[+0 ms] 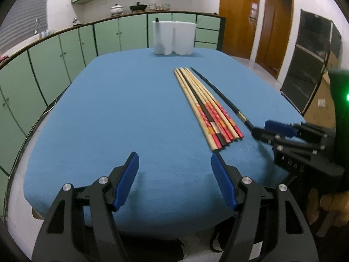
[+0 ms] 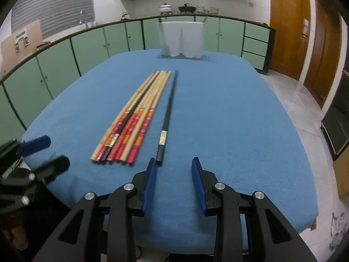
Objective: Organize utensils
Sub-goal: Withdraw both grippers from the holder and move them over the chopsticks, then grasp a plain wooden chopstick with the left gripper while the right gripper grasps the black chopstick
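Two white holders, probably, beyond chopsticks.

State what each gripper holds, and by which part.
Nothing is held. The left gripper and right gripper are both open over the blue cloth; the black chopstick lies free.

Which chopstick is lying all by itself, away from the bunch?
The long black chopstick, lying apart on the blue cloth, right of the bundle of bamboo ones with red ends. Another black one sits inside that bundle.
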Action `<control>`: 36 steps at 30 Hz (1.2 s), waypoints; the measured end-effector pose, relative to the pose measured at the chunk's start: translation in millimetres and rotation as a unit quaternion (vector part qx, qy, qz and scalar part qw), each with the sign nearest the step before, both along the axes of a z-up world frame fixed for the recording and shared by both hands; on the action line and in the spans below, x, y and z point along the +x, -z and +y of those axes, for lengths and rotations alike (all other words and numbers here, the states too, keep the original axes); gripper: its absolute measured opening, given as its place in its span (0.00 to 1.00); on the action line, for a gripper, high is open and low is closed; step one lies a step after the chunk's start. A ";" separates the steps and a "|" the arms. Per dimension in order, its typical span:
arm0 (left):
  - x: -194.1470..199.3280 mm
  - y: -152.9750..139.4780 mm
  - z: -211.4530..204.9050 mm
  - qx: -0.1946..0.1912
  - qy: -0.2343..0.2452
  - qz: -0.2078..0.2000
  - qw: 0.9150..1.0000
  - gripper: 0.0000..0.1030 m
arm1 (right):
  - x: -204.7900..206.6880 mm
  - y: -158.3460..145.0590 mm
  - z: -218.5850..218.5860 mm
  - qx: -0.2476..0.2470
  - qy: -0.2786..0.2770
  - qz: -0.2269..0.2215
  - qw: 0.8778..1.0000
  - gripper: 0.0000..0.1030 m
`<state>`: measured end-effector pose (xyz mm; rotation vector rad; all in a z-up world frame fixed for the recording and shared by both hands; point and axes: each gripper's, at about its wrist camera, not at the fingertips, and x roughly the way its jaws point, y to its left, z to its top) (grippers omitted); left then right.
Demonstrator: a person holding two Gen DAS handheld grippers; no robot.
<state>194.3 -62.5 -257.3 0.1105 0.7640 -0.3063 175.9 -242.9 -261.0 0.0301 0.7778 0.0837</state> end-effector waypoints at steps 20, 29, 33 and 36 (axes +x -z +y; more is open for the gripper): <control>19.5 12.9 -21.0 0.018 -0.030 -0.004 0.999 0.67 | 7.0 1.7 -4.5 -0.004 -0.019 -0.013 1.000 0.38; 22.3 12.2 -19.3 0.005 -0.026 -0.013 1.000 0.23 | 16.1 3.5 -3.1 -0.006 -0.007 -0.021 1.000 0.07; 26.7 11.4 -11.1 -0.014 -0.042 -0.009 0.999 0.07 | 14.1 4.1 -8.9 -0.002 0.012 -0.024 1.000 0.07; 27.3 10.2 -4.8 -0.018 -0.060 -0.011 0.998 0.07 | 12.8 4.3 -17.9 0.000 0.043 -0.023 0.999 0.07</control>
